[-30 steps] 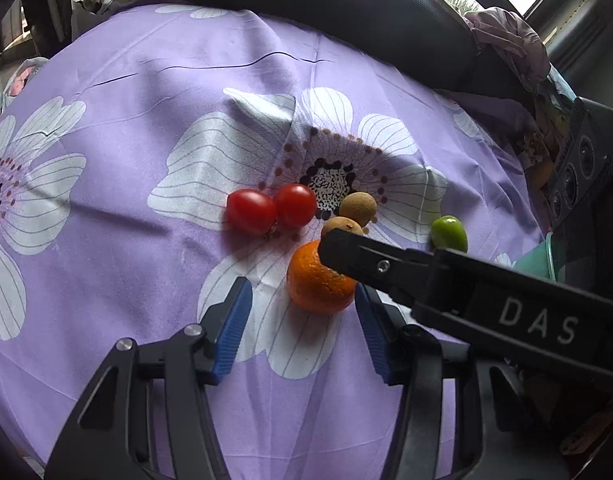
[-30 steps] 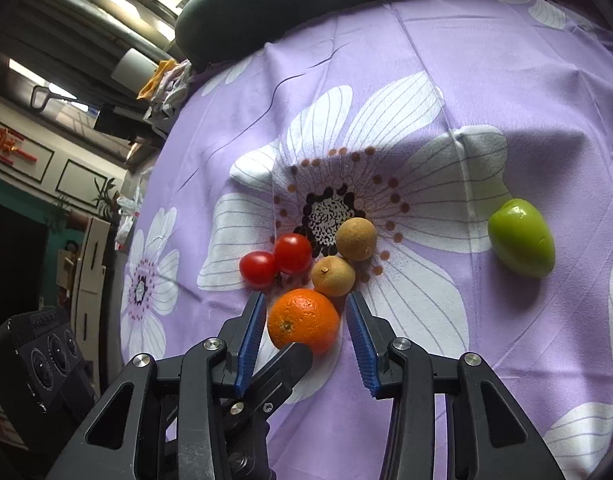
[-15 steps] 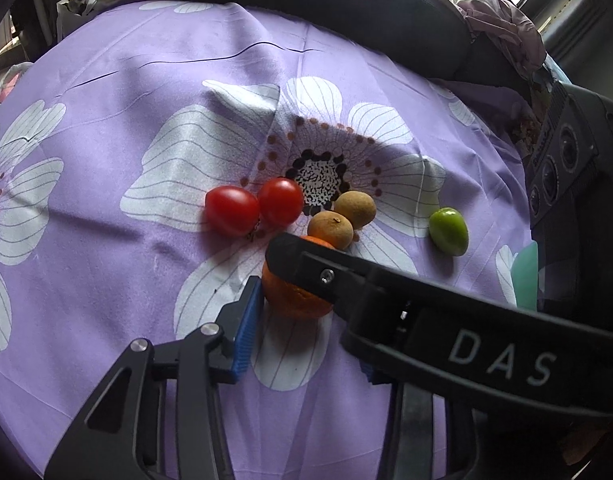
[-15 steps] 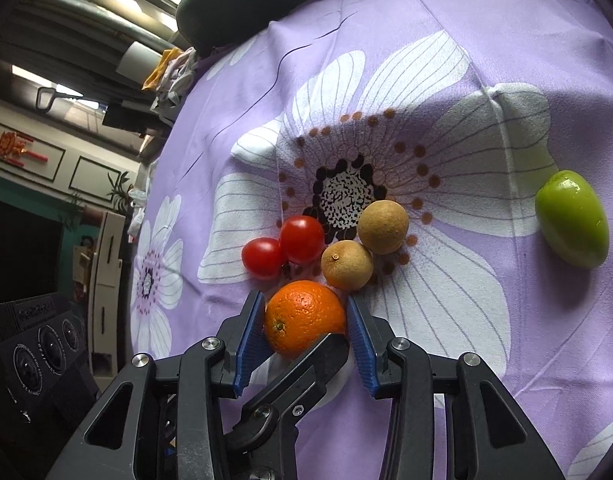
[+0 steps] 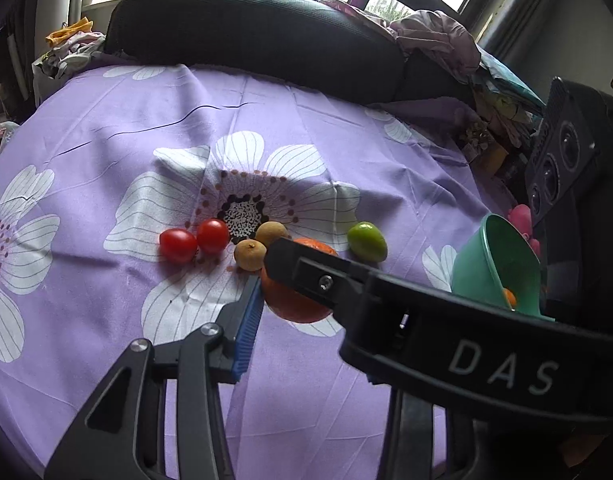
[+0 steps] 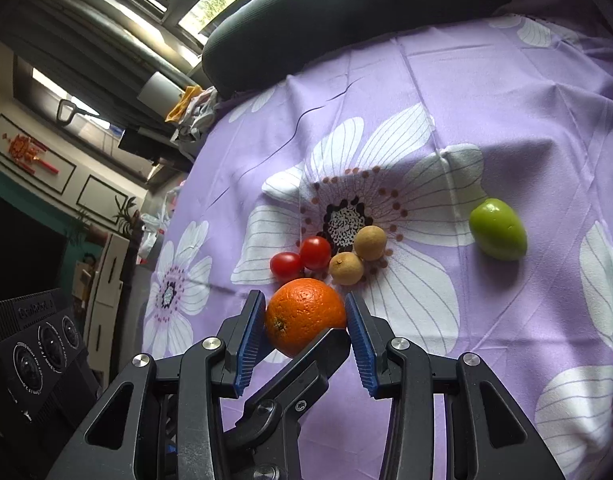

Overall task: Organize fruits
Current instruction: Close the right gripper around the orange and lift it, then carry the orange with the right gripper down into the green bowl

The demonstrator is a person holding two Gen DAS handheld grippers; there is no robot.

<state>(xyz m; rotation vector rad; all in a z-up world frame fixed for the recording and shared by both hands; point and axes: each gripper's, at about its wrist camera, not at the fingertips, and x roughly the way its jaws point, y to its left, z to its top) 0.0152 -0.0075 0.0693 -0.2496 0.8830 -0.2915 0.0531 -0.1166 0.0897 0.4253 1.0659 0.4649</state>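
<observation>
Your right gripper point(image 6: 305, 334) has closed onto the orange point(image 6: 305, 315); your left gripper's point(image 5: 306, 322) state is hidden behind its "DAS"-marked finger; only your left view shows the green cup point(image 5: 496, 270)

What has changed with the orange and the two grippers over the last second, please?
The right gripper moved forward around the orange and closed; both blue pads now press its sides. The left gripper's own view now has the right gripper's finger crossing it and hiding the left gripper's right finger, so its state is unclear. The two tomatoes, two brown fruits and green fruit lie where they were on the purple cloth.
</observation>
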